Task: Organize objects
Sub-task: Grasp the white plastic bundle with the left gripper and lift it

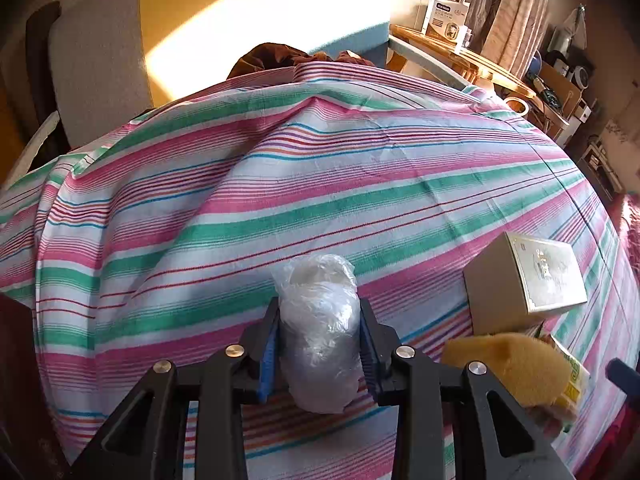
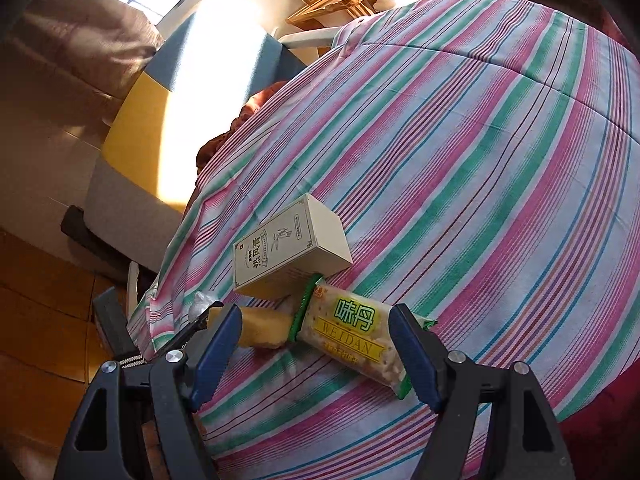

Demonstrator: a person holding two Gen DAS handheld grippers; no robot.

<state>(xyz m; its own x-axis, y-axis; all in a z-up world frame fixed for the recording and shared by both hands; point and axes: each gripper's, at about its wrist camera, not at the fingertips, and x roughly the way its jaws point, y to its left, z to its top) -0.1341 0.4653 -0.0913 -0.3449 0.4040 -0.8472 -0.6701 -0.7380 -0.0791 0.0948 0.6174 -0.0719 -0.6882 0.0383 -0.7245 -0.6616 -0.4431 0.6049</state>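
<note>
— Left gripper [image 1: 320, 344]?
— Pads squeezing the plastic-wrapped roll [image 1: 318, 320]; carry it gently, it probably crushes.
— Right gripper [image 2: 316, 348]?
— Gaping, empty, astride the cracker packet [image 2: 352, 332]; sponge [image 2: 262, 326] beside, box [image 2: 288, 242] beyond.

One plastic-wrapped roll [image 1: 318, 328] sits between the left gripper's [image 1: 319, 334] pads. One cream box [image 1: 524, 280] lies just to the right of that gripper, and one yellow sponge [image 1: 506, 368] sits below the box. One snack packet [image 2: 352, 336] lies between the right gripper's [image 2: 316, 354] fingers. One striped cloth [image 1: 320, 184] spreads ahead of both grippers, which makes two grippers and four loose objects.
</note>
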